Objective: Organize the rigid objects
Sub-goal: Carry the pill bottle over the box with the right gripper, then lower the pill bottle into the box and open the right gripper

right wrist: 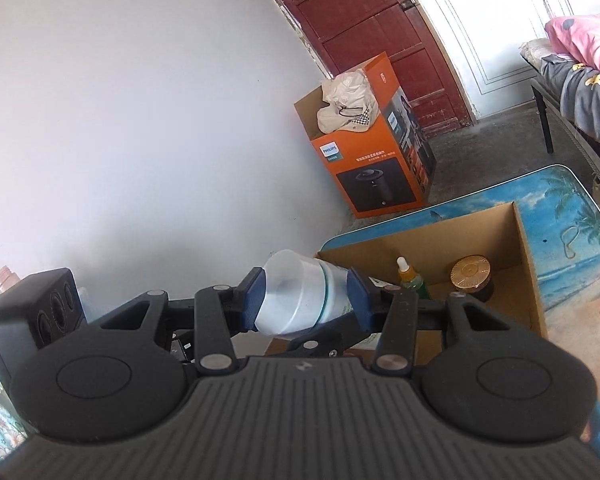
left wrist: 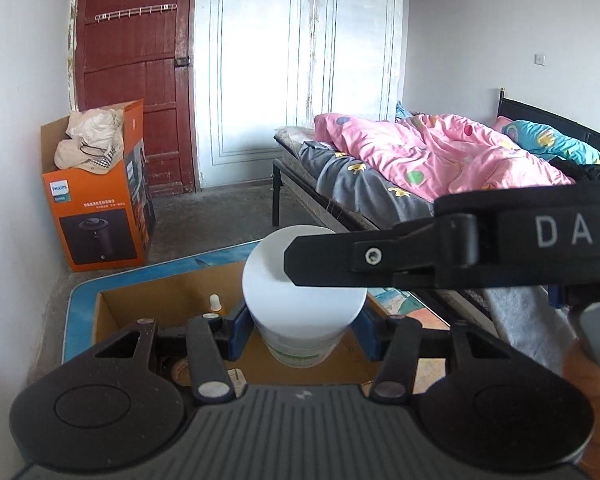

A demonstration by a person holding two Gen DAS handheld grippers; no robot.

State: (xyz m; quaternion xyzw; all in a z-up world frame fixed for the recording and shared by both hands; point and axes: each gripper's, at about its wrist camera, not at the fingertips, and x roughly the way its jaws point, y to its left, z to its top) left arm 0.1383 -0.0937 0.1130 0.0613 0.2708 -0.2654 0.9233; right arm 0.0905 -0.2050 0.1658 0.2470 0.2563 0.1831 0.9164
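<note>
Your left hand-held gripper (left wrist: pixel 303 326) pinches the white jar (left wrist: pixel 306 304) by its body, above the cardboard box (left wrist: pixel 108 312) on the surface (left wrist: pixel 74 312). Your right hand-held gripper (right wrist: pixel 306 300) grips the same jar's lid end. Risk: opposing pulls or twist could slip the smooth jar onto the dropper bottle (right wrist: pixel 410 280). Only the right view shows the gold-lidded jar (right wrist: pixel 471 276); only the left shows the jar upright.

Beach-print table (right wrist: pixel 572 240) carries 1 open cardboard box (right wrist: pixel 528 264). Floor (left wrist: pixel 220 216) beyond: orange Philips carton (left wrist: pixel 96 216), far left.
</note>
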